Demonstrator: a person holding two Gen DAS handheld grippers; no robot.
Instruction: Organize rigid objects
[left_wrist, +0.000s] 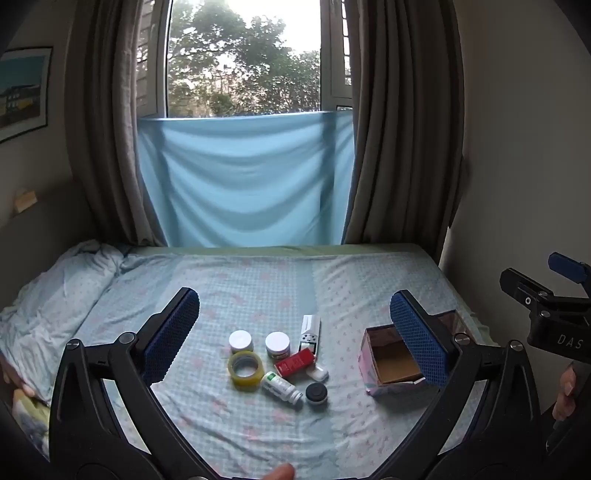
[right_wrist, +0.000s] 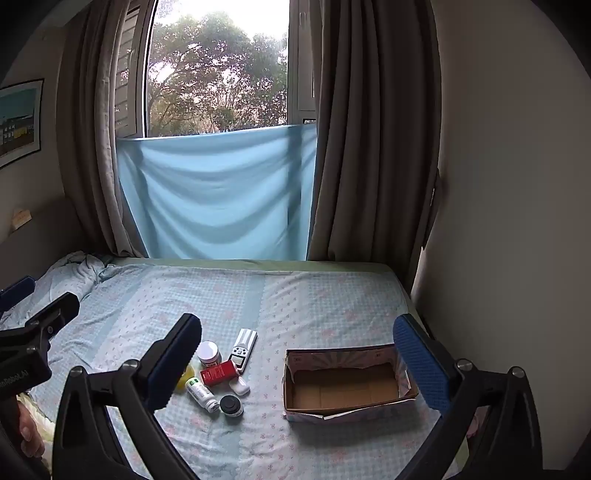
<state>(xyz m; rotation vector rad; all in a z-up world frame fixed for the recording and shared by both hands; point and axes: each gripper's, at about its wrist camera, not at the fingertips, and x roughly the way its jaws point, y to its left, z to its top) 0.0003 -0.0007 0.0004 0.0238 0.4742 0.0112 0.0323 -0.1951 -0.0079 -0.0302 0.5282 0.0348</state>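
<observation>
A cluster of small objects lies on the bed: two white-lidded jars (left_wrist: 241, 341) (left_wrist: 277, 344), a yellow tape roll (left_wrist: 245, 369), a red box (left_wrist: 295, 363), a white bottle (left_wrist: 281, 387), a black round case (left_wrist: 316, 394), a small white case (left_wrist: 317, 373) and a white remote (left_wrist: 308, 332). An open, empty cardboard box (right_wrist: 343, 384) stands to their right. My left gripper (left_wrist: 295, 332) is open and empty, held above the cluster. My right gripper (right_wrist: 295, 350) is open and empty, between cluster and box.
The bed has a pale blue patterned sheet (right_wrist: 295, 302) and a rumpled quilt (left_wrist: 48, 295) at the left. A blue cloth (left_wrist: 243, 177) hangs under the window, between brown curtains. A wall runs close along the bed's right side.
</observation>
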